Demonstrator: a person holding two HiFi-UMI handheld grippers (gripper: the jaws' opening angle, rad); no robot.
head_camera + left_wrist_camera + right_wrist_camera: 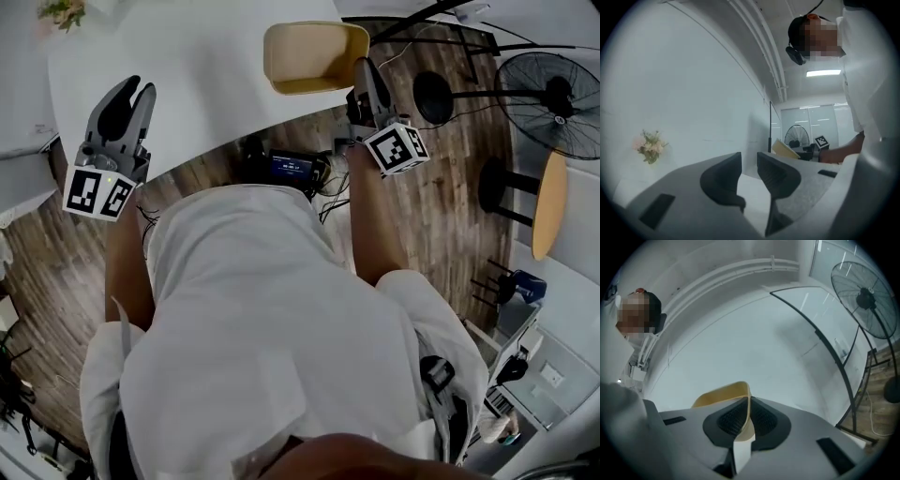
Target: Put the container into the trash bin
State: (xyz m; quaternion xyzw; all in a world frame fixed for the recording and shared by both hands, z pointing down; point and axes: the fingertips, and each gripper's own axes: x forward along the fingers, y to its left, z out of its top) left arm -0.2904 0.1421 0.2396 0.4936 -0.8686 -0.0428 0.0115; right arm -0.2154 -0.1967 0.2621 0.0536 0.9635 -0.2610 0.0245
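Right gripper [746,420] is pinched tight on the thin side wall of the tan container [723,394]. The tub hangs just ahead of its tips over the white table [206,75], likely for carrying. Left gripper [749,174]: jaws apart, nothing between, kept well aside. No bin in view.

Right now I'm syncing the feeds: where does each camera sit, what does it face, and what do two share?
Head view: on the person's head, facing steeply down; shows shirt, both forearms, left gripper, right gripper, table.
Left gripper view: on the left gripper, facing past its open, empty jaws toward flowers; the person's torso at right.
Right gripper view: on the right gripper, facing along jaws shut on the container rim; shirt at left.
Shared: both gripper views show the container and the fan.
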